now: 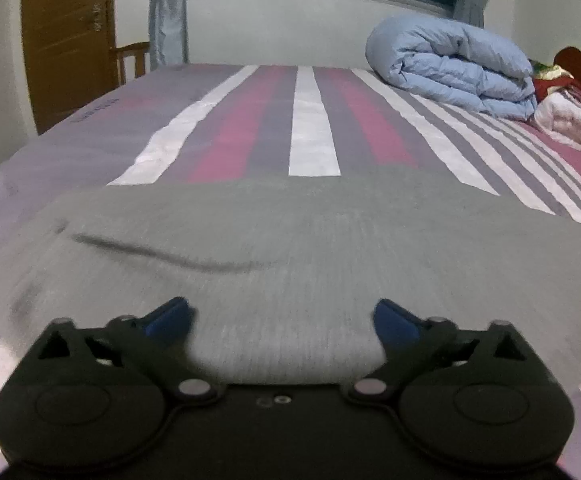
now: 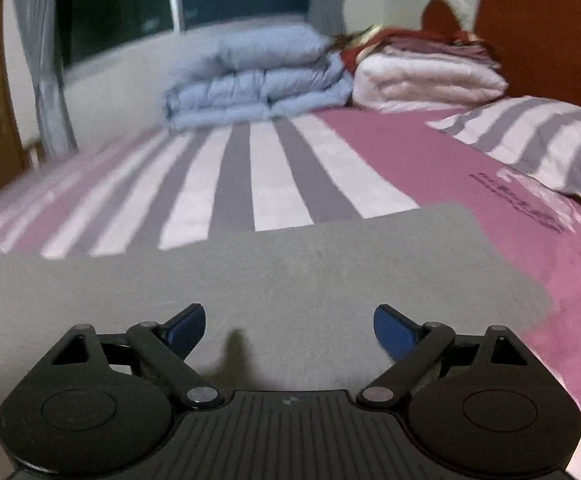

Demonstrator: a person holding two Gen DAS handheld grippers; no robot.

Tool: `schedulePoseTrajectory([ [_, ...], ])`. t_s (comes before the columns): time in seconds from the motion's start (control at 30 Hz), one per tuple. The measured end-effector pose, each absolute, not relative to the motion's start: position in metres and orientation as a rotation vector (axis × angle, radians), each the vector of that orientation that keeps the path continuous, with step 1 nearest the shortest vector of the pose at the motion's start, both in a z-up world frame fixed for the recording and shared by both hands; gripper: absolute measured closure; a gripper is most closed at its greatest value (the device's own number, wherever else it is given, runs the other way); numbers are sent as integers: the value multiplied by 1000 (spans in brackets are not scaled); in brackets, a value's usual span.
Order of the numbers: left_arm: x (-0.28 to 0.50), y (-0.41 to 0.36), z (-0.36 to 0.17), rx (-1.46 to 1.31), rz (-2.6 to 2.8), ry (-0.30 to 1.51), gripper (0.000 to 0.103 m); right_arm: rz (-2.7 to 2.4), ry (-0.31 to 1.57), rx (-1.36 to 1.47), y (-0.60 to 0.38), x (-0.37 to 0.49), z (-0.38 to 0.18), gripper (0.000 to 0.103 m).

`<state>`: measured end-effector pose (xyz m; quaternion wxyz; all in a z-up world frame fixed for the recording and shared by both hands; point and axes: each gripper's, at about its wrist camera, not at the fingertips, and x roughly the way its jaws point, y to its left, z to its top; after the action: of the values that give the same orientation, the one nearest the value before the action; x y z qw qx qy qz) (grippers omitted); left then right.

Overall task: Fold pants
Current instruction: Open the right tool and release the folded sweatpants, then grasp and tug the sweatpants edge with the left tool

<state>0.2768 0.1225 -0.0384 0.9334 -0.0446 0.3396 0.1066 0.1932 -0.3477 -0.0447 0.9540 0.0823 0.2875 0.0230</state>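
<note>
Grey pants (image 1: 290,232) lie flat on the striped bed sheet (image 1: 314,120), spread across the near part of the bed. A dark crease runs across them in the left wrist view. My left gripper (image 1: 282,316) is open and empty, its blue-tipped fingers (image 1: 170,314) spread just above the pants' near edge. The pants also show in the right wrist view (image 2: 270,272), with their right end squared off on the pink sheet (image 2: 530,248). My right gripper (image 2: 288,324) is open and empty, low over the pants' near edge.
A folded light-blue duvet (image 1: 454,64) sits at the bed's far right, with white and red bedding (image 2: 426,76) beside it. A striped pillow (image 2: 538,140) lies right, by the wooden headboard (image 2: 546,36). A wooden door (image 1: 66,36) and chair (image 1: 132,58) stand far left, under a curtained window.
</note>
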Motion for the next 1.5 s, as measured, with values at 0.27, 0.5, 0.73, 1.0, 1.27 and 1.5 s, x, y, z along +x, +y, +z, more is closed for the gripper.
schedulePoseTrajectory([
  [0.27,223,97,-30,-64,227,658,6,-39,525,334,-361,120,-28,0],
  [0.5,196,85,-26,-70,205,638,6,-9,490,451,-367,89,-15,0],
  [0.73,195,79,-30,-36,207,627,6,-73,534,654,-396,94,-31,0],
  [1.0,211,119,-31,-28,253,594,6,-18,508,405,-363,109,-19,2],
  [1.27,214,211,-29,-185,453,576,20,-40,513,303,-344,118,-33,1],
  [1.5,234,249,-43,-246,439,600,54,-87,514,344,-358,131,-41,1],
])
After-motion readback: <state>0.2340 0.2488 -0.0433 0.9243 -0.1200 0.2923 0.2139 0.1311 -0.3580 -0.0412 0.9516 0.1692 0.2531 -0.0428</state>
